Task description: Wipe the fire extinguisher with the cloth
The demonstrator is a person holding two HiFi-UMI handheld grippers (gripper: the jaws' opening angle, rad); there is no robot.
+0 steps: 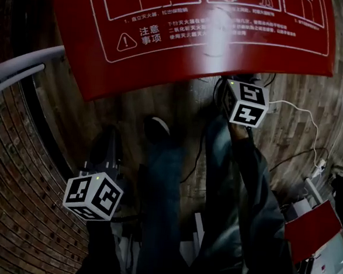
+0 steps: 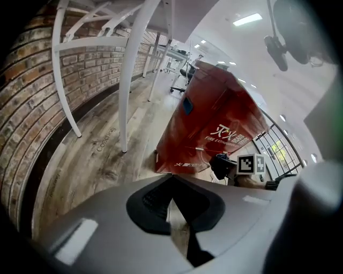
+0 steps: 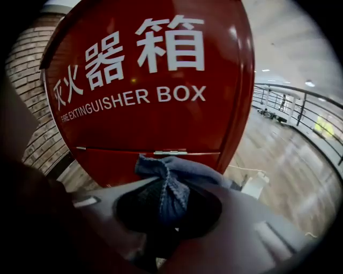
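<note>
Judged step: approach, with wiping likely not yet begun. The blue cloth (image 3: 166,182) is pinched, bunched, in the right hand-held gripper (image 3: 169,203) and held just in front of the red fire extinguisher box (image 3: 155,107), low on its front by the hinge strip (image 3: 170,153). Contact with the box cannot be confirmed. The left hand-held gripper (image 2: 172,184) is pressed together on nothing and kept well off to the side of the box, over the floor (image 2: 96,155). The fire extinguisher itself is not seen in any view; only the box is, standing on the floor beside the brick wall (image 2: 32,96). Next move, as judged: the cloth is to be pressed flat on the box front and drawn across it, with the pinch kept firm so that the cloth isn't dragged out.
</note>
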